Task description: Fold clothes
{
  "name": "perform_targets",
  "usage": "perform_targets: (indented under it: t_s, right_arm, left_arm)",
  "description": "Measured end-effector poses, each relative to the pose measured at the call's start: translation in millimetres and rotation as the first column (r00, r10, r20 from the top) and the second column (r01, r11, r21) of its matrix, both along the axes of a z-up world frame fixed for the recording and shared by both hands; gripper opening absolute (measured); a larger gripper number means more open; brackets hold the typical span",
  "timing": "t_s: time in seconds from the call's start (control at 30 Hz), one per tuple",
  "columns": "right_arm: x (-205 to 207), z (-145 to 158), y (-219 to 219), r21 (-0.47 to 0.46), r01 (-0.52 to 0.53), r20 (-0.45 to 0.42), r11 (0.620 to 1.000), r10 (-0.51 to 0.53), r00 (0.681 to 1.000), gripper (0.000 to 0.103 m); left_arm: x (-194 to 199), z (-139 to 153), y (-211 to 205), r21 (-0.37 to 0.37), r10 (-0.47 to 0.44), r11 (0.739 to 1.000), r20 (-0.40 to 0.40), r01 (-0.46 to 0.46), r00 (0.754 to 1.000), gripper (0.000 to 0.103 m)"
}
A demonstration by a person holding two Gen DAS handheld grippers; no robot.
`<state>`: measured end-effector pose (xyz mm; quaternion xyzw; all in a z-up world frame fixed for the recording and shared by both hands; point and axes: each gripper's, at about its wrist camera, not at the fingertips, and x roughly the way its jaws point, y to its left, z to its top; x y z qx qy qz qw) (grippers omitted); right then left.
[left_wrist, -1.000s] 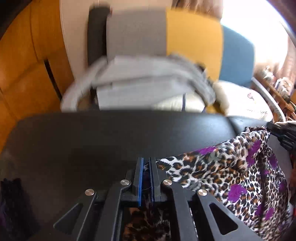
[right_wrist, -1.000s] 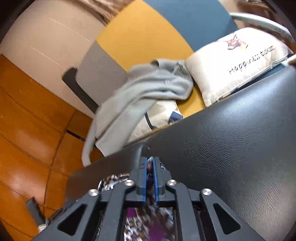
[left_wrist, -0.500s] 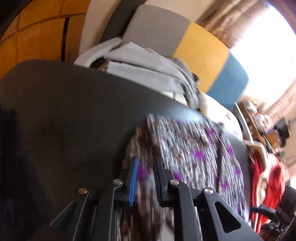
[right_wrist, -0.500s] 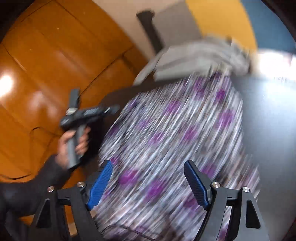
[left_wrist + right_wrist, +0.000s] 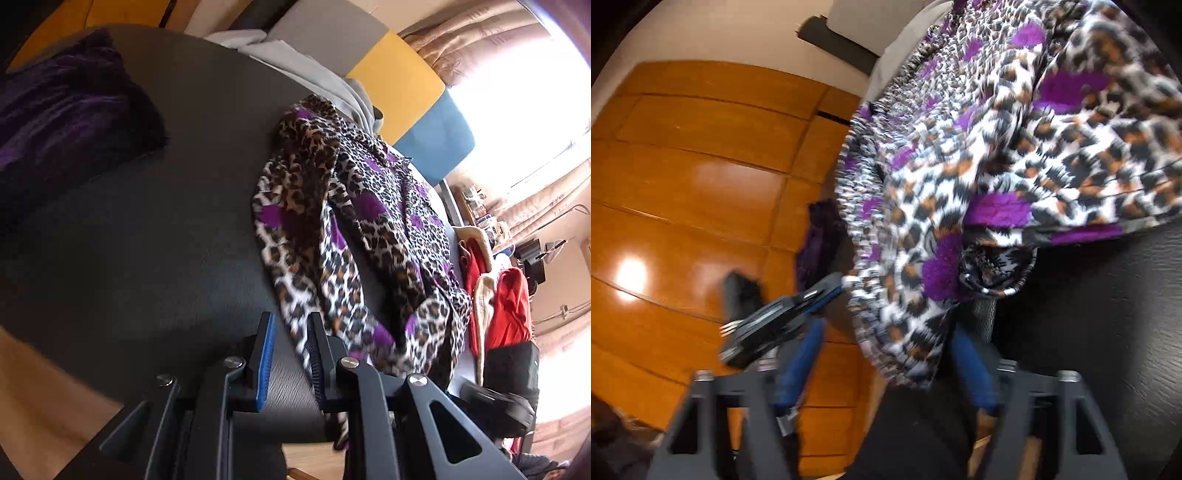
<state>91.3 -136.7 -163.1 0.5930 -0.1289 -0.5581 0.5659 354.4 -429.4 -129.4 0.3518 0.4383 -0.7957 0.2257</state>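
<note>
A leopard-print garment with purple flowers (image 5: 354, 229) lies crumpled on the black table (image 5: 147, 240), one edge hanging over the near side. My left gripper (image 5: 291, 325) is open by a narrow gap at the table's near edge, with only tabletop between its pads; the cloth's edge lies just right of the right finger. In the right wrist view the garment (image 5: 997, 147) fills the upper right. My right gripper (image 5: 886, 332) is blurred, its jaws wide apart and closing, with the hanging hem between them and no pad pressing on it. The left gripper (image 5: 783, 317) shows beside the hem.
A folded dark purple fuzzy garment (image 5: 62, 110) sits on the table's far left. A grey garment (image 5: 295, 62) is draped on the grey, yellow and blue seat (image 5: 399, 77) behind. Red clothes (image 5: 509, 306) lie to the right. Orange wood panels (image 5: 683, 184) show beyond the table's edge.
Both grippers were shut on the garment a second ago; both have let go. The garment now lies spread on the table. The right jaws opened wide, and both hands swung sideways.
</note>
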Motion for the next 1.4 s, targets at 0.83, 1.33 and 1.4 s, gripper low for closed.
perform_targets:
  t_s: [0.83, 1.33, 1.4]
  right_arm:
    - [-210, 249, 158, 0.023, 0.769, -0.911, 0.639, -0.303, 0.28, 0.053]
    - [-95, 56, 78, 0.204, 0.178, -0.535, 0.963, -0.043, 0.844, 0.078]
    - [-96, 40, 74, 0.224, 0.183, -0.492, 0.957, -0.051, 0.869, 0.069]
  left_arm:
    - [-61, 16, 66, -0.036, -0.261, 0.965, 0.009, 0.261, 0.965, 0.017]
    - [-89, 27, 94, -0.133, -0.366, 0.921, 0.022, 0.366, 0.93, 0.02]
    - [-90, 34, 101, -0.184, -0.381, 0.907, 0.024, 0.379, 0.924, 0.021]
